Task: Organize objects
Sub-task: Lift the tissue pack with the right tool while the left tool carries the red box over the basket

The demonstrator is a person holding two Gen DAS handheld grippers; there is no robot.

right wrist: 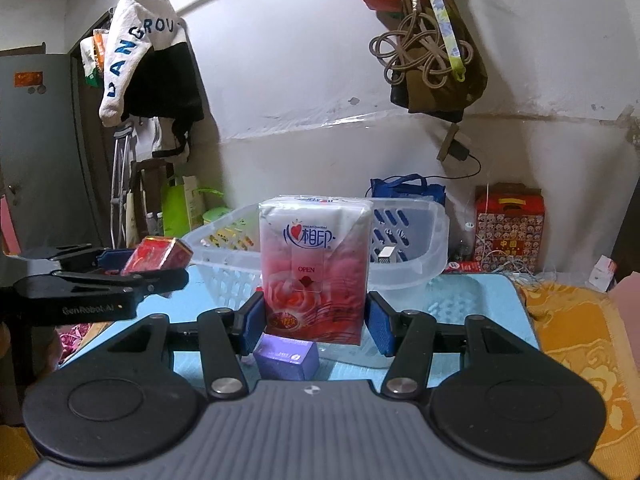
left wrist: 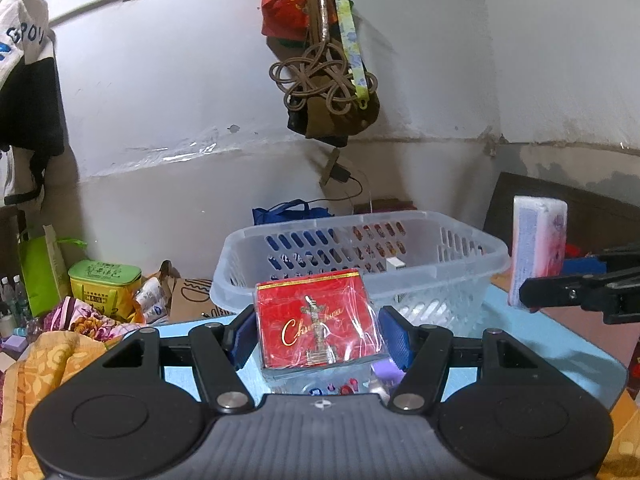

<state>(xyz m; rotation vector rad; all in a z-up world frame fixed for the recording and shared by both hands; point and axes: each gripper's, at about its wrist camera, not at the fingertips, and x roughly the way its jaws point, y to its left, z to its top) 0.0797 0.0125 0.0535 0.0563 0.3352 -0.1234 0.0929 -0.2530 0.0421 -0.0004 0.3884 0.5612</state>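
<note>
While the left gripper (left wrist: 316,338) is clamping the red box (left wrist: 318,320) and the right gripper (right wrist: 314,320) is pinching the tissue pack (right wrist: 314,264), both are hovering before the basket (left wrist: 360,228) (near the tabletop's far edge); clearing its rim before releasing seems wise.

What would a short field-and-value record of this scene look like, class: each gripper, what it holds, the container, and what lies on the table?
left gripper: shut on red box
right gripper: shut on tissue pack
container: clear basket, holding one small white item
table: light blue
left on table: purple block
both items: held short of the basket
</note>
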